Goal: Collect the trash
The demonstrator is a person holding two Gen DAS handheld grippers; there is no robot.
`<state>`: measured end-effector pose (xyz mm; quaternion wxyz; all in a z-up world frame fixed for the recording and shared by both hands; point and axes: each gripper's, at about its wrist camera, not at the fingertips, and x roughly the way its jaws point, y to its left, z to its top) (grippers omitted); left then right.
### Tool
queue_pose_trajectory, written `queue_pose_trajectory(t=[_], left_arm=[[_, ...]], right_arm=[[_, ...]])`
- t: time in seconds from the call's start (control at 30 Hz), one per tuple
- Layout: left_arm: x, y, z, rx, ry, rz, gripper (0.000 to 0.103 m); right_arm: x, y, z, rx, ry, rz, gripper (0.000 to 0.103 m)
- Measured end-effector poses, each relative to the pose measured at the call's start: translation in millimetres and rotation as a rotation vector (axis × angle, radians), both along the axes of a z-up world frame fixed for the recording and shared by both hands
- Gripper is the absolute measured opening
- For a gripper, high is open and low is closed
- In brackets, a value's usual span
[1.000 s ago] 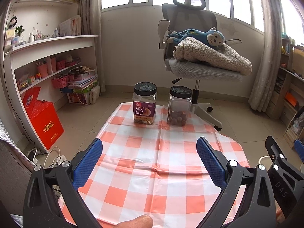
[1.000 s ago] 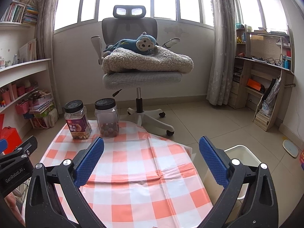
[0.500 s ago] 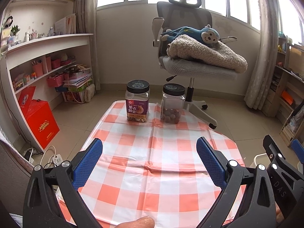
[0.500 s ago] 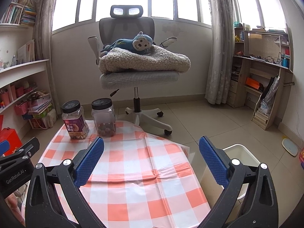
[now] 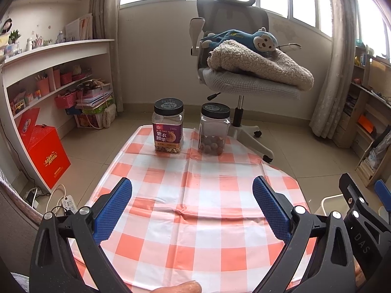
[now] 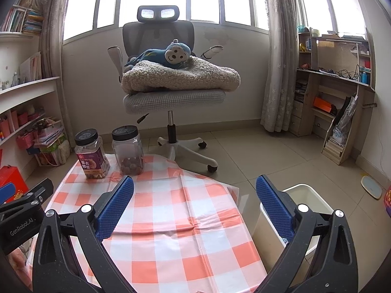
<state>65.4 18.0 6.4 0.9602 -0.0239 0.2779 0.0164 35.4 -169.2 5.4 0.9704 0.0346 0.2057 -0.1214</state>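
A table with an orange-and-white checked cloth (image 5: 195, 210) fills the lower half of both views; it also shows in the right wrist view (image 6: 171, 219). No loose trash shows on the cloth. A white bin (image 6: 305, 197) stands on the floor right of the table; its corner shows in the left wrist view (image 5: 328, 201). My left gripper (image 5: 191, 195) is open and empty above the near part of the table. My right gripper (image 6: 194, 195) is open and empty over the table's right edge, beside the bin.
Two black-lidded jars stand at the table's far end: a labelled nut jar (image 5: 168, 128) and a clear jar (image 5: 214, 129), also in the right wrist view (image 6: 91, 155) (image 6: 128, 150). A grey office chair (image 6: 171, 95) with blanket and plush monkey stands behind. Shelves line both walls.
Both cameras have drawn back and tilted a little, so the jars and chair sit slightly further left in the views. Both grippers stay open and empty.
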Motion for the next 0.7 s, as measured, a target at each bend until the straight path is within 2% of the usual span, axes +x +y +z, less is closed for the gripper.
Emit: queue_pose_trajectory(t=[0.7], left_arm=[[0.7, -5.7, -0.8, 0.004, 0.004, -0.008, 0.096]], right_arm=[[0.1, -3.6, -0.8, 0.006, 0.006, -0.005, 0.096]])
